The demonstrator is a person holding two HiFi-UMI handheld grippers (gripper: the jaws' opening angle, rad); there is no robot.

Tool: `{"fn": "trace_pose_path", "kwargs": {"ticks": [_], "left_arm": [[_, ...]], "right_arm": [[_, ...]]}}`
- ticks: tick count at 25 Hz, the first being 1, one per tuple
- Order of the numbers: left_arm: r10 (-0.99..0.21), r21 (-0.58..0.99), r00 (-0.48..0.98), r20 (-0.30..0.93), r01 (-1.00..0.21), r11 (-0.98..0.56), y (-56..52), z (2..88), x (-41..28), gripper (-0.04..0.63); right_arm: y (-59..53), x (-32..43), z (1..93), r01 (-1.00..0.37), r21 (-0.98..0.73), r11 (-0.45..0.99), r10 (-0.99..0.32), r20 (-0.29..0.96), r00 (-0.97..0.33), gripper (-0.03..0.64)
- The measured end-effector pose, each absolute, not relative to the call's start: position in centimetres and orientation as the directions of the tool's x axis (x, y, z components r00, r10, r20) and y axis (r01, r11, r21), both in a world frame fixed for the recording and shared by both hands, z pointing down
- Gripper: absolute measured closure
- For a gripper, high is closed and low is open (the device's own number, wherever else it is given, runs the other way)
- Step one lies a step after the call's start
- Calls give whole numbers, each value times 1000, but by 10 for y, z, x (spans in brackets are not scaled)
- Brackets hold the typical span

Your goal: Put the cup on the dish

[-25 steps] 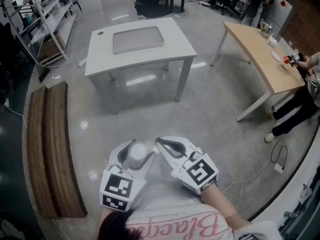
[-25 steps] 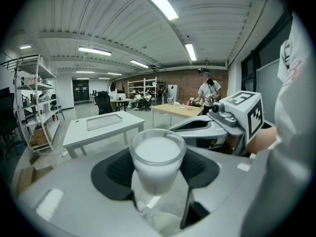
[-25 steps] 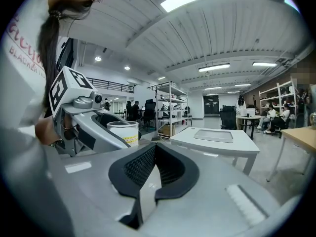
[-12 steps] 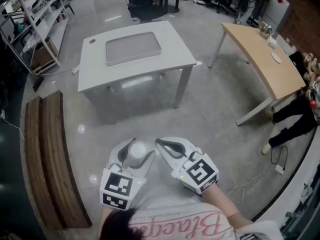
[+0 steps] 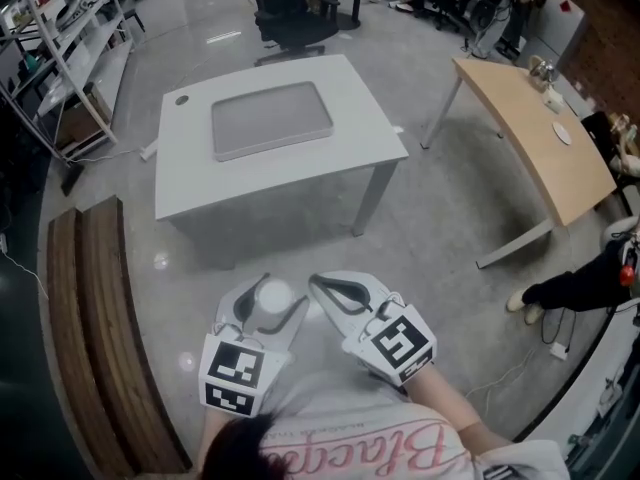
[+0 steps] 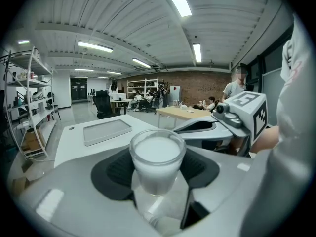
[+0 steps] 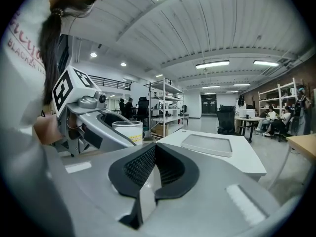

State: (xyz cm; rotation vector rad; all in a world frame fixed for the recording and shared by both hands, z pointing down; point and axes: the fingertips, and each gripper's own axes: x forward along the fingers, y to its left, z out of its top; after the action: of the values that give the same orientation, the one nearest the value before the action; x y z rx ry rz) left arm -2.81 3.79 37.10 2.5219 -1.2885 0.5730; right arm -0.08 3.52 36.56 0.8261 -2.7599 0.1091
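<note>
A white cup (image 6: 157,161) stands upright between the dark pads of my left gripper (image 5: 270,303), which is shut on it; the cup (image 5: 274,298) shows from above in the head view and its side (image 7: 127,130) in the right gripper view. My right gripper (image 5: 322,290) is held beside it, jaws shut together with nothing between them (image 7: 154,168). Ahead stands a white table (image 5: 190,178) bearing a flat grey dish (image 5: 270,120), also seen as a grey dish (image 6: 106,131) and a grey dish (image 7: 206,144). Both grippers hang over the floor, well short of the table.
A wooden bench (image 5: 95,318) lies along the left. A metal shelf rack (image 5: 60,38) stands at the far left. A wooden table (image 5: 535,133) is at the right, with a person's legs (image 5: 575,283) beside it. A black chair (image 5: 290,13) stands behind the white table.
The view has shifted: the white table now lies nearer and more central. The person at the right has moved down the frame. Both grippers hold their pose with the cup.
</note>
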Motion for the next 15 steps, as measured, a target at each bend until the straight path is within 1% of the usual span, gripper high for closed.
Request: {"fn": "trace_pose_path", "kwargs": {"ticks": [15], "left_arm": [[-696,44,556,455,-794,-606,-67,371,-63,336]], "right_arm": [[-68,-39,366,-583,-17,812,-559,264,-786,615]]}}
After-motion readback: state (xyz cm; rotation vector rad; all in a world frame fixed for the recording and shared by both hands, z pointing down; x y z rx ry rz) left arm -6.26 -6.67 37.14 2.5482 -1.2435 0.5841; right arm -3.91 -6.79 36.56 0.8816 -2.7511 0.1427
